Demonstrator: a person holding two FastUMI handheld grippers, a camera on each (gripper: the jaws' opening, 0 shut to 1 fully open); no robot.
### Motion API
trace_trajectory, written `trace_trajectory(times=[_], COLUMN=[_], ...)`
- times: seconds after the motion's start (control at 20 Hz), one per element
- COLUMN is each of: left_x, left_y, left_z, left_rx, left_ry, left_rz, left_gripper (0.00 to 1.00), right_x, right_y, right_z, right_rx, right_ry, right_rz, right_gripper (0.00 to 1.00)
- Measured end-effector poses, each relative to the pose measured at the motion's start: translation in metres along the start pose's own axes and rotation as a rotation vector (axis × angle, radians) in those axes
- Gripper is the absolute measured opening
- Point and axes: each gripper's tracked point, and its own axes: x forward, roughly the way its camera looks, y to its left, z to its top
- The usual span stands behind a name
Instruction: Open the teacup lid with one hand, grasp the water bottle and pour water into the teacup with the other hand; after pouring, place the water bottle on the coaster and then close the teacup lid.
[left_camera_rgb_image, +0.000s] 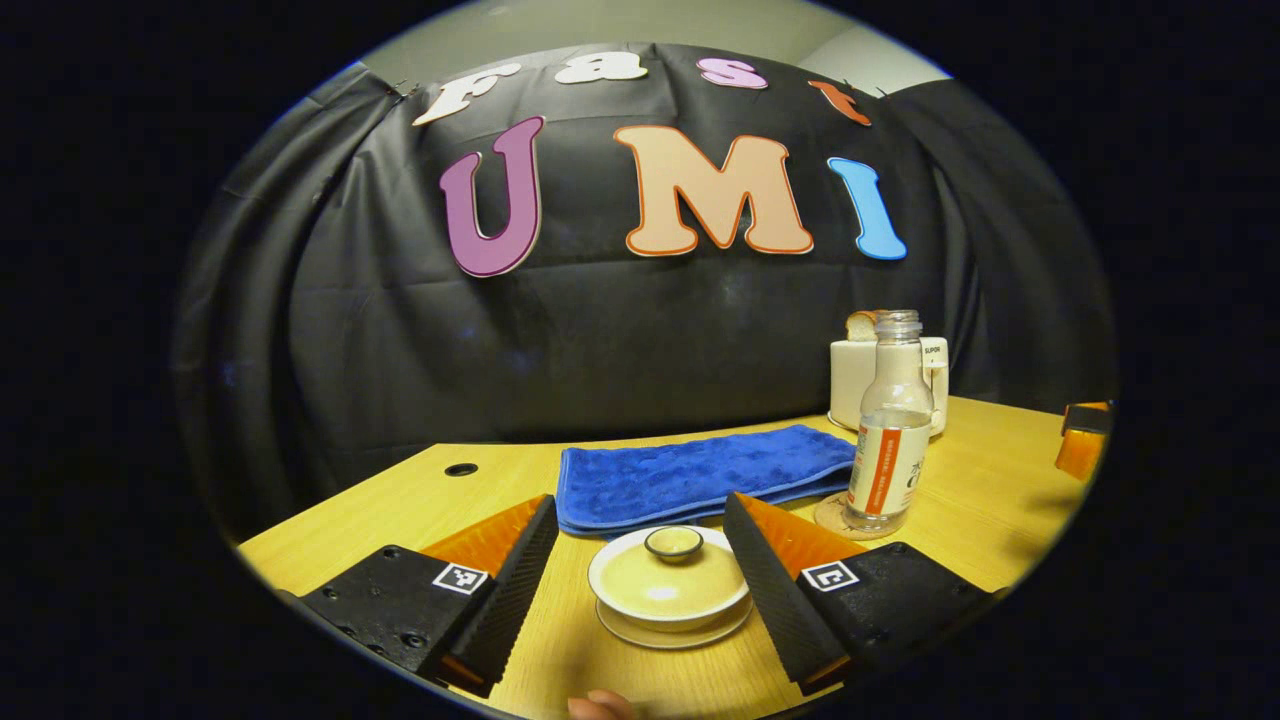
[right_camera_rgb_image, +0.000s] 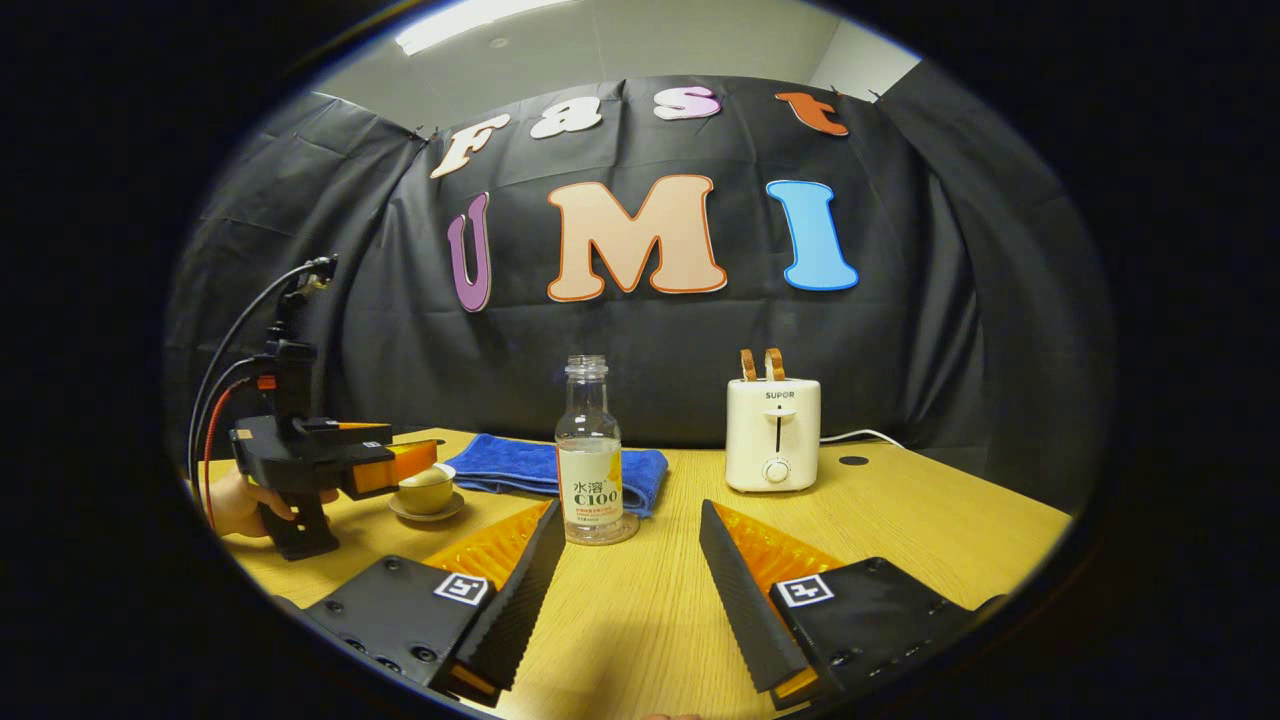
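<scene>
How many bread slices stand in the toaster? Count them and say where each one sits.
2. In the right gripper view both slices poke up from the top of the toaster: left slice and right slice, side by side. Anything deeper in the slots is hidden.

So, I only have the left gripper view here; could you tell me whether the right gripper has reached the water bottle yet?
Observer: Not yet. In the right gripper view, the right gripper is open and the water bottle stands just beyond its fingertips, untouched.
Operator: Thank you. And how high is my gripper relative to the cup?
Observer: Seen from the side, the left gripper is about level with the top of the teacup, with a hand holding its grip.
</scene>
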Motion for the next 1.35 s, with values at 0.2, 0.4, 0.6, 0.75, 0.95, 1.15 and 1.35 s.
trace_trajectory(times=[0.2,0.4,0.6,0.75,0.95,1.15,1.35], left_x=[-0.042,-0.083,-0.12,-0.144,-0.161,-0.164,-0.167], left_y=[0.001,-0.001,-0.009,-0.021,-0.042,-0.037,-0.039], left_z=[0.004,0.003,0.002,0.001,-0.01,-0.001,0.001], left_rx=[-0.033,-0.044,-0.044,-0.041,0.007,-0.031,-0.032], left_ry=[-0.043,-0.044,-0.046,-0.048,0.012,-0.038,-0.052], left_rz=[0.02,0.032,0.05,0.043,0.0,0.011,0.01], left_gripper=[1.0,0.96,0.97,0.96,0.96,0.96,0.95], right_x=[-0.007,-0.025,-0.046,-0.06,-0.074,-0.076,-0.077], right_y=[0.001,0.007,0.013,0.015,0.015,0.016,0.016], right_z=[0.0,0.001,0.002,0.003,0.003,0.002,0.003], right_rx=[-0.001,-0.001,0.0,0.0,0.001,0.003,0.001], right_ry=[0.002,0.003,0.001,0.002,0.002,0.005,0.004], right_rz=[-0.003,0.004,0.012,0.017,0.013,0.006,0.004], right_gripper=[0.88,0.88,0.88,0.88,0.88,0.92,0.88])
